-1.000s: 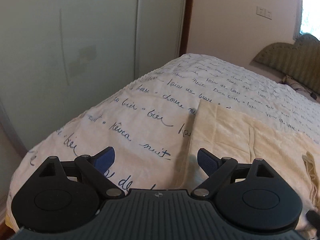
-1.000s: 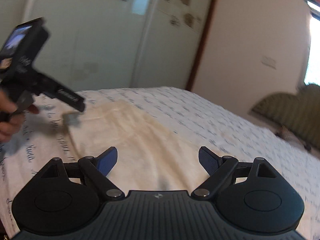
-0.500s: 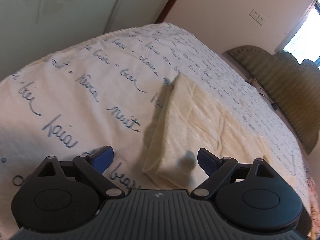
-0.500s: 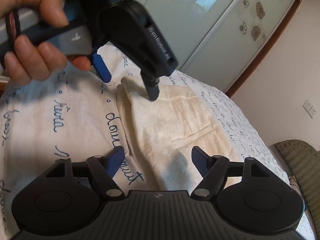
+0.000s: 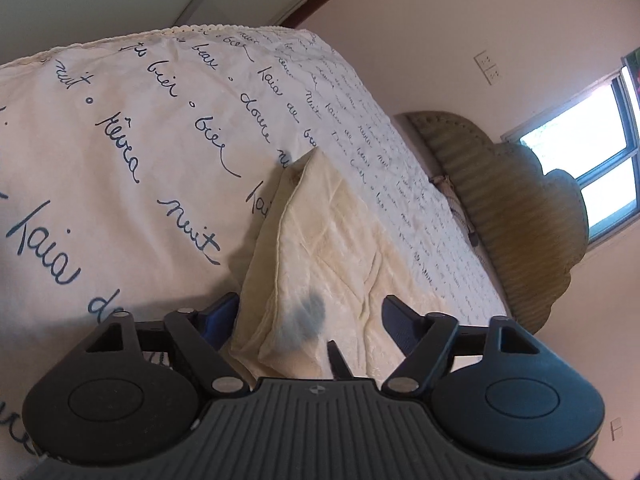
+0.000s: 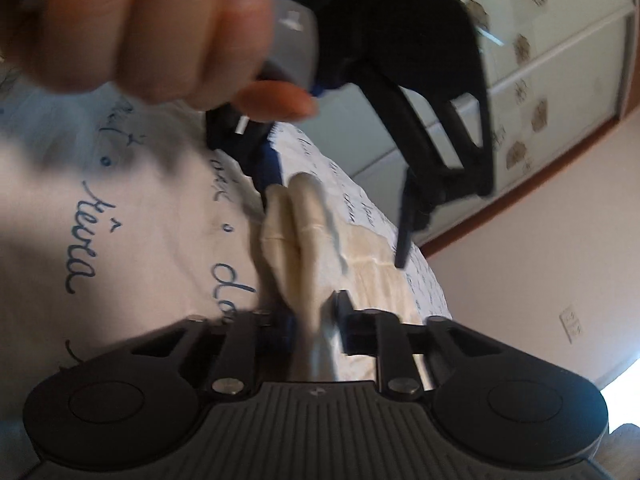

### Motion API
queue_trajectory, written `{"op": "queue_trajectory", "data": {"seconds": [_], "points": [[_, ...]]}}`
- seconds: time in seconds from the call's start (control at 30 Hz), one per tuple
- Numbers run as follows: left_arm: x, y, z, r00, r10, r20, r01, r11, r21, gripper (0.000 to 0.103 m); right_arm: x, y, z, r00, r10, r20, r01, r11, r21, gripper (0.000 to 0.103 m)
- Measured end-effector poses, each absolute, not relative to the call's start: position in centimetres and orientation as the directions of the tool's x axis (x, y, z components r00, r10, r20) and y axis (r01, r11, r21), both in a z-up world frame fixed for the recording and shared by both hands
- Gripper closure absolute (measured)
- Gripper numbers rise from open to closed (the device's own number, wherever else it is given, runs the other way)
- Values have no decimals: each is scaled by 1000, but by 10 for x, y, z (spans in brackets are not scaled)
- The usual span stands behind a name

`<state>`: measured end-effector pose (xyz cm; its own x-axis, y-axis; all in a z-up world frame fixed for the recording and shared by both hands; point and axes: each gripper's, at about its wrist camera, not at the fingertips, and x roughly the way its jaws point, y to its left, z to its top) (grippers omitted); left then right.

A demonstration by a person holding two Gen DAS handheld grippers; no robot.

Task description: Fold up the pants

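Cream pants [image 5: 320, 240] lie on a bed with a script-printed cover [image 5: 120, 152]. In the left wrist view my left gripper [image 5: 308, 320] is open, its fingers either side of the pants' near folded edge, which bunches up between them. In the right wrist view my right gripper [image 6: 316, 324] is shut on a raised fold of the pants [image 6: 304, 232]. The left gripper [image 6: 328, 204] and the hand holding it fill the top of that view, blurred, just beyond the same fold.
A padded olive headboard [image 5: 500, 208] stands at the far end of the bed. A window [image 5: 592, 152] is at the right. Glossy wardrobe doors [image 6: 540, 60] run along the far side of the bed. The bed's edge falls away at the left.
Both grippers have dropped to the pants' near edge. The right gripper has shut on a fold of the fabric. The left has moved in around the same edge, still open.
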<state>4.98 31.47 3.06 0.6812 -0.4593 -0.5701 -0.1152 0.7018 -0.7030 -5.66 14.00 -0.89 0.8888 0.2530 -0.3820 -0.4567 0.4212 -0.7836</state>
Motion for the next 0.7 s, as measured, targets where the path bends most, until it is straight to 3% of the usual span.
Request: {"op": "queue_trajectory", "data": {"seconds": [0.07, 0.17, 0.3, 0.33, 0.4, 0.5, 0.6, 0.7], "points": [[55, 318, 27, 675, -474, -565, -116, 688, -716, 15, -52, 132, 1, 870, 281, -405, -493, 490, -720, 89], [67, 321, 23, 673, -515, -531, -118, 634, -764, 10, -33, 103, 32, 814, 356, -459, -565, 670, -483, 90], [92, 315, 15, 656, -588, -473, -109, 546, -831, 12, -22, 76, 57, 789, 419, -449, -580, 748, -323, 90], [98, 314, 11, 651, -604, -459, -117, 519, -847, 17, -21, 72, 60, 787, 427, -446, -583, 752, -308, 90], [109, 310, 2, 624, -620, -476, -161, 494, -854, 58, -23, 70, 60, 773, 442, -455, -603, 735, -311, 90], [112, 305, 1, 618, -553, -558, -200, 575, -793, 84, -33, 61, 62, 707, 488, -512, -676, 680, -285, 90], [108, 303, 3, 639, -525, -562, -182, 607, -773, 88, -35, 22, 84, 629, 612, -479, -728, 680, -88, 90], [102, 290, 15, 667, -454, -591, -158, 689, -707, 88, -10, -9, 88, 703, 516, -489, -609, 792, -40, 90]]}}
